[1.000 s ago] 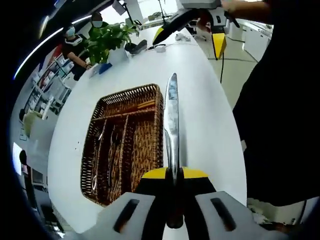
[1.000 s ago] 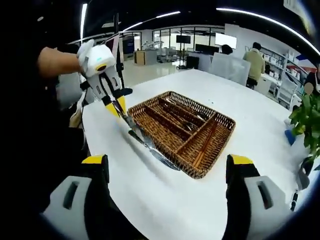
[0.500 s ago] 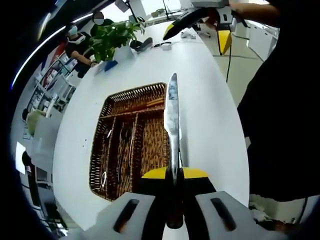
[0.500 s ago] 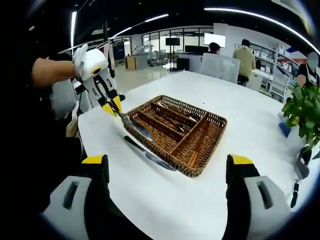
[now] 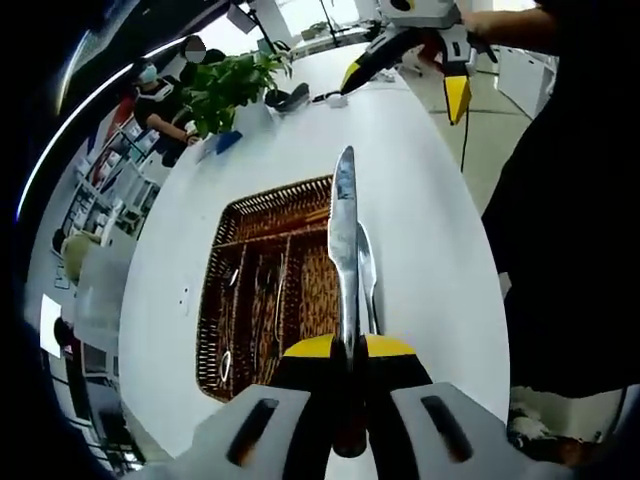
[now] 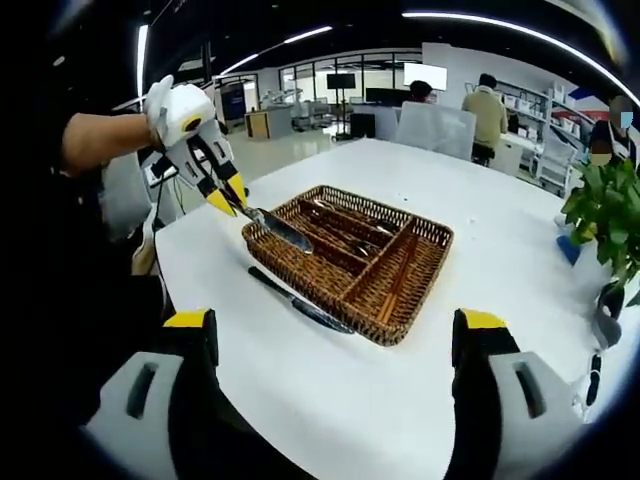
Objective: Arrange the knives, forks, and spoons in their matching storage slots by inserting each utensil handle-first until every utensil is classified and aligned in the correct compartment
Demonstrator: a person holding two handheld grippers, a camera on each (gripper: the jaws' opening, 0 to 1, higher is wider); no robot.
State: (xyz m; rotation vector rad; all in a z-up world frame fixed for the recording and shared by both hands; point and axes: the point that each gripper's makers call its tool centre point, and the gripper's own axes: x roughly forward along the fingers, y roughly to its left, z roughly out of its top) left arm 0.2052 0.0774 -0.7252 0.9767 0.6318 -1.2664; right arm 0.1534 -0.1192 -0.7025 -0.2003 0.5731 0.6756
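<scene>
The left hand-held gripper (image 5: 349, 352) is squeezed shut on a knife (image 5: 344, 240). It holds the knife by the handle, so the blade sticks out in front, up in the air by the near edge of the wicker tray (image 6: 405, 290). The right hand-held gripper (image 6: 335, 345) is wide open and holds nothing. It waits above the white table (image 6: 330, 400), back from the tray. Some shiny forks or spoons (image 5: 228, 362) already lie in the tray's long slots. Another knife (image 6: 300, 303) lies on the table, just beside the tray. So I think two knives are left to put away.
</scene>
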